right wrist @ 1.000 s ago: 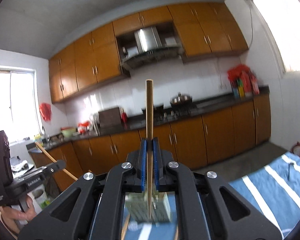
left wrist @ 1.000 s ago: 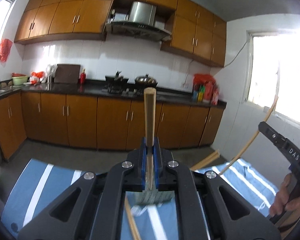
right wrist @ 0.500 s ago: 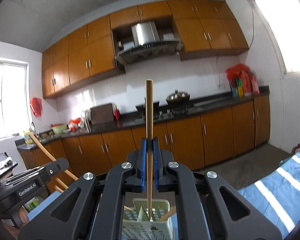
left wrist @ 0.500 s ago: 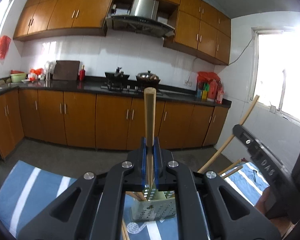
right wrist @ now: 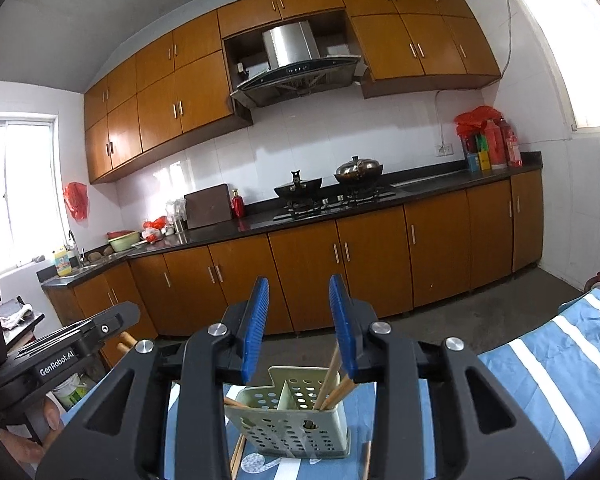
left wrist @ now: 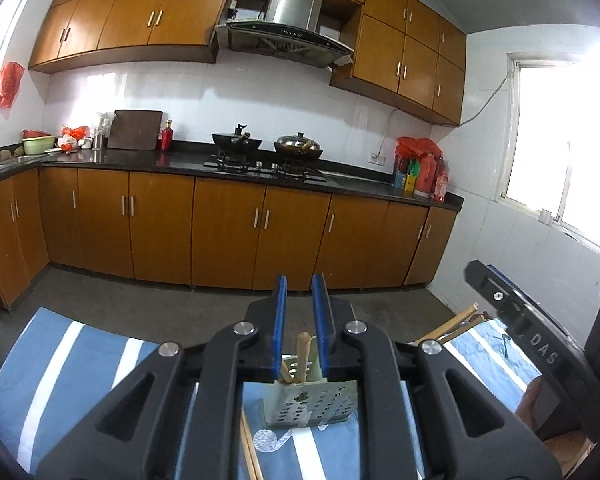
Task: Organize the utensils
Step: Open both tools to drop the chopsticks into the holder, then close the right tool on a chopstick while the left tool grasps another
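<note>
Left wrist view: my left gripper (left wrist: pixel 299 304) has just been opening, jaws parted, a pale wooden chopstick (left wrist: pixel 302 354) upright between them, standing free in the perforated grey-green plastic utensil holder (left wrist: pixel 310 404). Right wrist view: my right gripper (right wrist: pixel 298 312) likewise spread, empty; only here the holder's divider and two leaning chopsticks (right wrist: pixel 332 380) show.

Bright daylight blows out the windows (left wrist: pixel 572 148), tiles glare, and fisheye edges curve darkly.
</note>
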Demonstrator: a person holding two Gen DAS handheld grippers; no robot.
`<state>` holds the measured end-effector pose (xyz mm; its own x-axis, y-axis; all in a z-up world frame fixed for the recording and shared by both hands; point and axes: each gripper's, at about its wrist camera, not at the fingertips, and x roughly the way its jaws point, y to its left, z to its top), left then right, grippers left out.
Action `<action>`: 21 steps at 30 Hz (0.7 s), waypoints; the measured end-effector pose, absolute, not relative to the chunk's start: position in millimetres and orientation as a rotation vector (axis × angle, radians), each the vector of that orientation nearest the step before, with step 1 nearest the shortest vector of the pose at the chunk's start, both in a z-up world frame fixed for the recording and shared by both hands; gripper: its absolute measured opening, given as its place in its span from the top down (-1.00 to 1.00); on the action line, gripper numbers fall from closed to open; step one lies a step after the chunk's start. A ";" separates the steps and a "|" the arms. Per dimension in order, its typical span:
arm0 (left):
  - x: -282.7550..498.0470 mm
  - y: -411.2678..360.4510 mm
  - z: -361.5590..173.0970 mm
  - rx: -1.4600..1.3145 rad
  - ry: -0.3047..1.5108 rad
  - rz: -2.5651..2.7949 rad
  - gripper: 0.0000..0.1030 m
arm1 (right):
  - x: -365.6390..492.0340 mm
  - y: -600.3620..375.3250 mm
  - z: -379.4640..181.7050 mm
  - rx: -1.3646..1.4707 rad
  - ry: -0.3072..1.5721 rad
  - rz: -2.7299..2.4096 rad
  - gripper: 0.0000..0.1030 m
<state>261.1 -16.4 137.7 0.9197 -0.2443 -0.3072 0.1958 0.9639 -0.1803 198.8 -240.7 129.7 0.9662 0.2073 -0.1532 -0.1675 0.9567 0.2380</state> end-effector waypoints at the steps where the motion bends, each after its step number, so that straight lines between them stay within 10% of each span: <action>1: 255.8 -13.6 140.0 -0.150 0.330 -0.223 0.68 | 192.8 -242.8 132.3 0.222 0.176 0.181 0.36; 21: 196.3 42.1 -21.0 -0.157 0.769 -0.106 0.44 | 160.9 -265.4 -54.2 0.268 0.872 0.149 0.58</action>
<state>196.3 42.1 -21.0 0.7143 -0.1525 -0.6830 0.0382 0.9830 -0.1795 160.9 -265.4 -54.2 0.6358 0.2376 -0.7344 -0.0202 0.9562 0.2919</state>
